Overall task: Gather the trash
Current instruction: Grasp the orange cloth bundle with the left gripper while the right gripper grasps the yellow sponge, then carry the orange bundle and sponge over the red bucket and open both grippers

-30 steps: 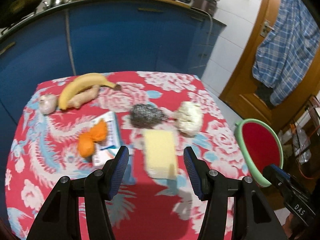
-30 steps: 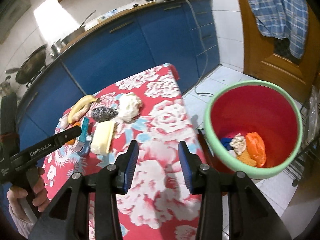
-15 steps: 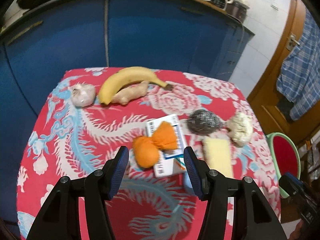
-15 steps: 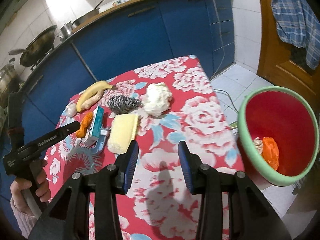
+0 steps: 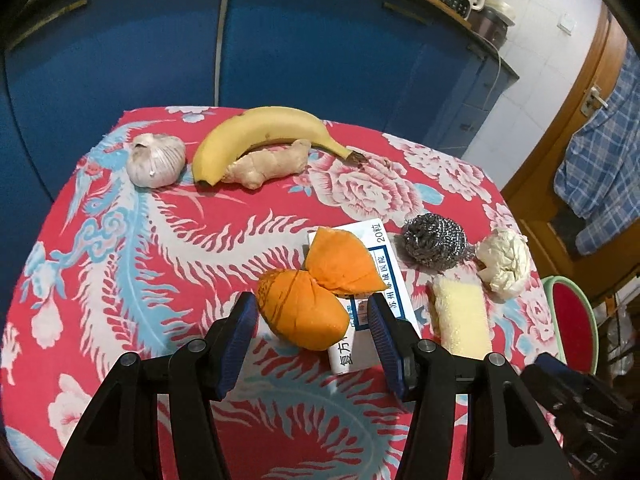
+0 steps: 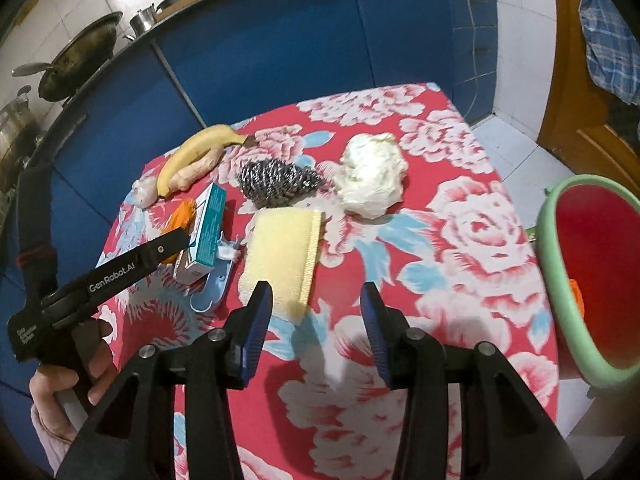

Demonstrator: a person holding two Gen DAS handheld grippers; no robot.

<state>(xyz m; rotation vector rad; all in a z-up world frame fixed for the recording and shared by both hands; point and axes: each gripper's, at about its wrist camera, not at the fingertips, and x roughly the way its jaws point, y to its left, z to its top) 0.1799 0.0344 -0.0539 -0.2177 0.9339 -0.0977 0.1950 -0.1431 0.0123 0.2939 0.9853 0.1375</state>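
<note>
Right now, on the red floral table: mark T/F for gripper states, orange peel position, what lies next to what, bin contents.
1. The left gripper is shut on the orange peel. False: open, straddling it.
2. The peel lies partly on the white medicine box. True.
3. The steel wool scourer lies beside the crumpled white paper wad. True.
4. The right gripper holds the yellow sponge. False: open, empty.
5. The green-rimmed red bin is on the table. False: beside it.

tablecloth [image 5: 120, 240] looks like printed cloth, matt. scourer [image 5: 434, 242] is shiny coiled metal wire, sponge [image 5: 460, 320] is soft yellow foam with a rough edge. the white wad [image 5: 505, 264] is crinkled paper or plastic, can't tell which. medicine box [image 5: 384, 280] is smooth card, orange peel [image 5: 304, 312] a bit glossy. bin [image 6: 592, 280] is smooth plastic, cabinets [image 5: 320, 40] glossy blue
</note>
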